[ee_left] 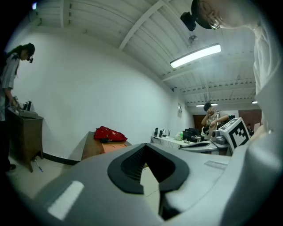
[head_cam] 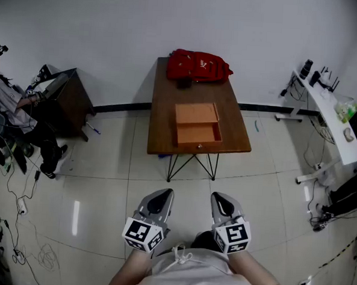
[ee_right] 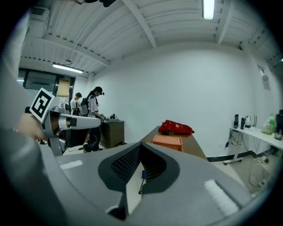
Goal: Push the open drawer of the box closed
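Room: pale tiled floor (head_cam: 103,185) under a plain white wall (head_cam: 113,26); the head view looks down from a standing person.
Worktop: a brown wooden worktop on thin black legs (head_cam: 165,117) stands with its far end at the wall, well apart from both tools.
Box: a flat orange box (head_cam: 196,114) lies on the near half of the worktop, about in the middle of its width.
Drawer: the orange drawer (head_cam: 198,134) of the box is pulled out toward the person, so its inside shows from above. Its front, with a small knob, is close to the near edge of the worktop.
Bag: a crumpled red fabric bag (head_cam: 199,66) lies at the far end of the worktop, behind the box.
Left tool: the grey left tool (head_cam: 161,196) is held low over the floor, close to the person's body, and points toward the worktop. In the left gripper view its black pads (ee_left: 132,165) meet at the tips and grip nothing.
Right tool: the grey right tool (head_cam: 222,200) is just beside the left one at the same height. In the right gripper view its jaws are also closed together at the tips and empty.
Sides: a dark brown cabinet (head_cam: 72,99) with a person (head_cam: 9,107) beside it is at the left. A long white desk (head_cam: 333,127) with small items is at the right.
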